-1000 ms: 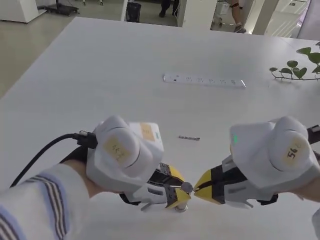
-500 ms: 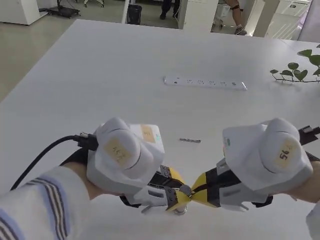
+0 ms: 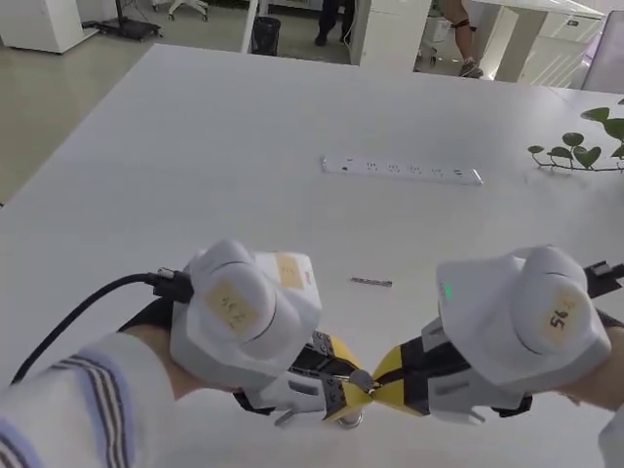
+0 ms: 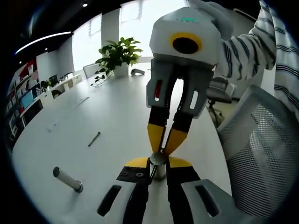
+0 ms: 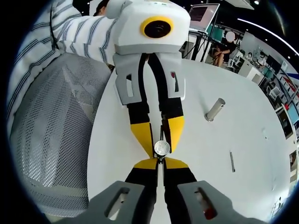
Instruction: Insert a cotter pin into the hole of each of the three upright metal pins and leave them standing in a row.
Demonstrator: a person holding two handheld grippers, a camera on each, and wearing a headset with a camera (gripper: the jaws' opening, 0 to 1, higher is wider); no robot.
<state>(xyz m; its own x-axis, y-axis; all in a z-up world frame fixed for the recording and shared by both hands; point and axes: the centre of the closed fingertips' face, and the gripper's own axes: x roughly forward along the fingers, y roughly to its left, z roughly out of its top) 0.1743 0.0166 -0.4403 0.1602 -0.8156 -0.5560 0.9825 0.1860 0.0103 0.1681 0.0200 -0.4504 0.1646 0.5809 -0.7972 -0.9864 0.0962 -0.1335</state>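
Observation:
An upright metal pin (image 3: 361, 381) with a round head (image 5: 161, 148) stands on the white table near its front edge. My left gripper (image 3: 343, 378) is shut on the pin's shaft (image 4: 159, 169). From the right, my right gripper (image 3: 381, 375) meets it tip to tip, jaws shut on a thin cotter pin (image 5: 161, 159) held against the pin just under its head. A second metal pin (image 4: 67, 178) lies on its side further out on the table (image 4: 117, 112). A spare cotter pin (image 3: 370, 283) lies flat beyond the grippers.
A white power strip (image 3: 400, 172) lies across the table's middle, and a leafy plant (image 3: 583, 151) trails at the far right edge. A mesh office chair (image 4: 261, 140) stands beside the table. People stand far off in the room.
My right gripper has moved left until its tips touch the upright pin. The left gripper has kept its hold and place. The camera has tilted a little.

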